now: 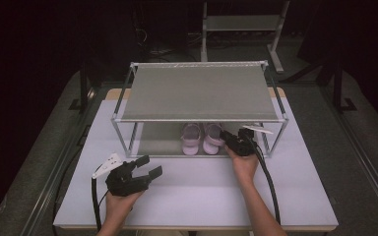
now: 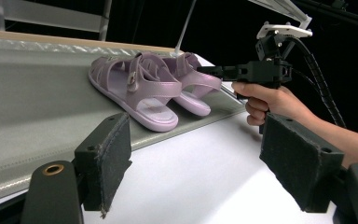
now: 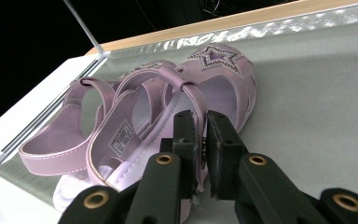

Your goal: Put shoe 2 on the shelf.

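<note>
A pair of lilac sandals stands on the lower shelf (image 1: 160,140) of a metal rack. My right gripper (image 1: 228,136) reaches under the top shelf and is shut on the heel strap of the right sandal (image 1: 211,139). In the right gripper view the strap runs between the two pads of that gripper (image 3: 204,136), and the held sandal (image 3: 223,88) has a star on its toe. The other sandal (image 3: 74,140) lies beside it. My left gripper (image 1: 150,165) rests open over the white table, empty, aimed at the sandals (image 2: 140,93); its jaws (image 2: 196,158) stand wide apart. The right gripper (image 2: 207,71) also appears there.
The rack's grey top shelf (image 1: 197,93) overhangs the sandals, with thin metal posts (image 1: 123,135) at its corners. The white table (image 1: 202,189) stretches in front of the rack. A second metal frame (image 1: 241,24) stands in the dark behind.
</note>
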### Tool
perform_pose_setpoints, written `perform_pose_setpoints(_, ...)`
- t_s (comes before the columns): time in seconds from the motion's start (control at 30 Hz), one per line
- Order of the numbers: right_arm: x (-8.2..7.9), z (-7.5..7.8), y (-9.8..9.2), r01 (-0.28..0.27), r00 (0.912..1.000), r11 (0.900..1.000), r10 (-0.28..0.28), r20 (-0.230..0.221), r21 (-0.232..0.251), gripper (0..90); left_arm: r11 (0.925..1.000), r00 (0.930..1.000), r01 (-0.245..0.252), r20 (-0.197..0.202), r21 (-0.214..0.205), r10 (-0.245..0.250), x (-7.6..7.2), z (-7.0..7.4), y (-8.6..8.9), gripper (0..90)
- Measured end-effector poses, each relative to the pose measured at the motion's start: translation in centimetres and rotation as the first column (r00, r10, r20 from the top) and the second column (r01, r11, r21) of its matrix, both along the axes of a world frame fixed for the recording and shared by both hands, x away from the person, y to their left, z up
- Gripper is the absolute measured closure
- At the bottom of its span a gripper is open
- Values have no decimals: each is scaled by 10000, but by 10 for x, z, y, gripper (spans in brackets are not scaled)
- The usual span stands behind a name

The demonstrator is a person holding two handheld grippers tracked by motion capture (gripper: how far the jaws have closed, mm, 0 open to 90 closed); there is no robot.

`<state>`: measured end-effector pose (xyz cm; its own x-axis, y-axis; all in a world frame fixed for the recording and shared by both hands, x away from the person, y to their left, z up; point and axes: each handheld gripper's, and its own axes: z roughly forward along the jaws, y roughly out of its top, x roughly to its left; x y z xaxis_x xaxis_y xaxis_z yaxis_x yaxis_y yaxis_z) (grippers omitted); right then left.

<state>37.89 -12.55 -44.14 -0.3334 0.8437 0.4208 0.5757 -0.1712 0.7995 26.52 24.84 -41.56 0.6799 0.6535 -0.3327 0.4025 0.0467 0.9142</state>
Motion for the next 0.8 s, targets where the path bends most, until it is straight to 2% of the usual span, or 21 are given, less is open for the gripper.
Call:
perform_pose_setpoints(0.23,0,-2,5,-149,9999,9994,151,71,-327,817,10000,10000,9,-22,-12,-9,1,0,0,243)
perform_pose_setpoints(0.37,0,-3,5,-133,9999,9998,133,21,-153,813,10000,10000,1,-21,-28,-1,1,0,0,243)
perform_pose_setpoints(0.47,0,-2,7,-126,9999,9994,128,86,-329,814,10000,10000,16,-33,-37,-17,1,0,0,243)
perform_pose_setpoints(0.6,0,-2,6,-143,9999,9995,144,58,-282,804,10000,10000,14,-31,-45,-14,1,0,0,243)
perform_pose_setpoints(0.7,0,-2,6,-163,9998,9999,163,69,31,765,10000,10000,19,-31,-34,-19,1,0,0,243)
perform_pose_setpoints(0.73,-1,-1,7,-176,9998,9993,174,55,337,728,10000,10000,16,-26,-53,-16,1,0,1,243)
perform_pose_setpoints(0.8,-2,0,7,-197,9997,9990,191,168,407,723,10000,10000,12,-27,-64,-12,1,0,1,243)
